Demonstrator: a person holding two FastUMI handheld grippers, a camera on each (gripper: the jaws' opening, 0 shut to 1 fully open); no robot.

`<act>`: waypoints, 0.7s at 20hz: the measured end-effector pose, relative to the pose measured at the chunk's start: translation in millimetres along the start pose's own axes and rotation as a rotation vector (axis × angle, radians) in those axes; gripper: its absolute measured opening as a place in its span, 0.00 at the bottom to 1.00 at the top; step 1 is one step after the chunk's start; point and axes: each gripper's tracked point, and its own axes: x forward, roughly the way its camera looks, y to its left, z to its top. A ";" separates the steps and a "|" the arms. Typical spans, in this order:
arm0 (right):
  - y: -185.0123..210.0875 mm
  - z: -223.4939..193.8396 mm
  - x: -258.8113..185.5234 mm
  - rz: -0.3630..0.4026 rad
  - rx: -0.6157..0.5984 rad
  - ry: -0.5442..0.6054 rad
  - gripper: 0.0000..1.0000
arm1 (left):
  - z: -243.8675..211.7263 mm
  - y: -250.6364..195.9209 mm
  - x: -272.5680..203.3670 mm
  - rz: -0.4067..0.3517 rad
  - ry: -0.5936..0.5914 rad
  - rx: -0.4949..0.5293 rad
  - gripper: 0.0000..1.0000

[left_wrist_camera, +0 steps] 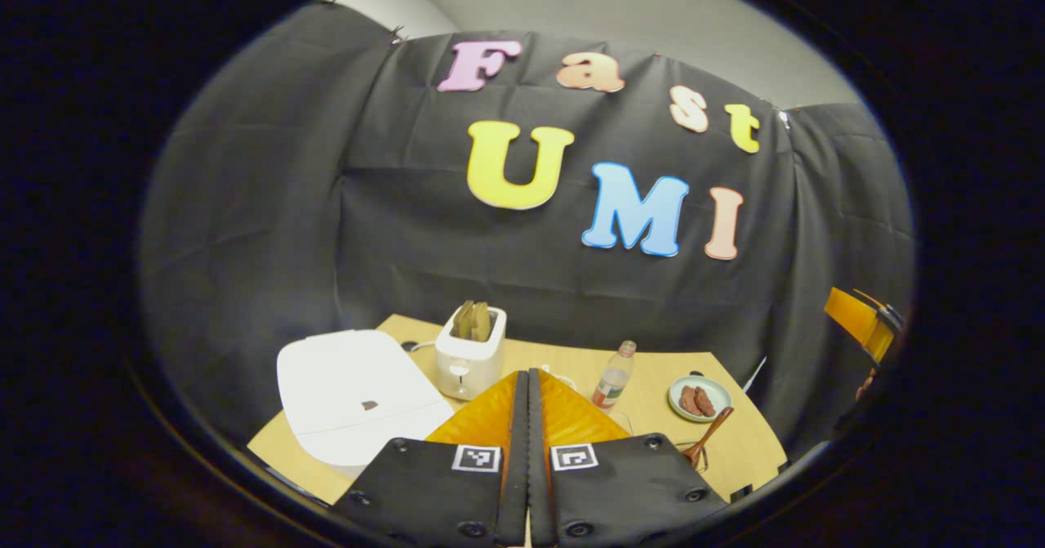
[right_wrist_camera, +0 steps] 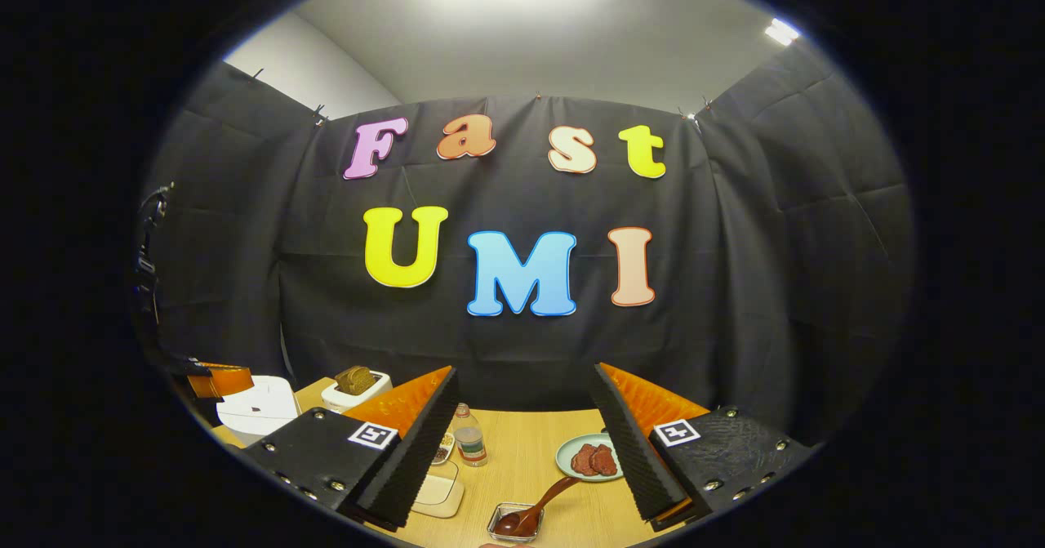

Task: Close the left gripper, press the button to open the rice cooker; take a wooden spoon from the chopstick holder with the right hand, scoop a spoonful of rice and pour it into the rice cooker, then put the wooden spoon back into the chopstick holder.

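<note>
The white rice cooker (left_wrist_camera: 351,393) sits lid down at the table's left, a small dark mark (left_wrist_camera: 369,406) on its lid. My left gripper (left_wrist_camera: 526,372) is shut on nothing and hovers above the table, right of the cooker and apart from it. The wooden spoon (right_wrist_camera: 535,505) lies with its bowl in a small clear container (right_wrist_camera: 516,523). My right gripper (right_wrist_camera: 524,372) stands open above it, nothing between its fingers. In the left gripper view the spoon (left_wrist_camera: 709,438) lies at the front right, and the right gripper (left_wrist_camera: 857,319) hangs at the far right. The cooker (right_wrist_camera: 253,405) also shows in the right gripper view.
A white toaster (left_wrist_camera: 469,352) with bread stands behind the cooker. A small bottle (left_wrist_camera: 614,376) and a plate of meat slices (left_wrist_camera: 682,385) stand mid-table. A flat white box (right_wrist_camera: 437,491) lies near the bottle (right_wrist_camera: 468,436). The black cloth wall closes the back.
</note>
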 end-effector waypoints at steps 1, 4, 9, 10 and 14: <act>-0.2 -2.6 -1.0 -0.001 0.003 0.004 0.98 | -11.6 19.9 4.8 0.030 0.036 -0.022 0.09; -4.1 -7.9 -1.8 -0.011 -0.004 0.018 0.98 | -39.6 66.3 8.4 0.096 0.104 -0.030 0.09; -1.8 -22.3 -0.2 -0.014 -0.017 0.059 0.98 | -68.5 125.5 29.6 0.184 0.191 -0.077 0.09; 0.0 -23.6 -0.7 -0.011 -0.019 0.064 0.98 | -68.4 135.4 34.7 0.201 0.202 -0.079 0.09; 2.0 -25.1 -0.3 -0.008 -0.037 0.070 0.98 | -71.3 168.8 63.0 0.248 0.240 -0.087 0.09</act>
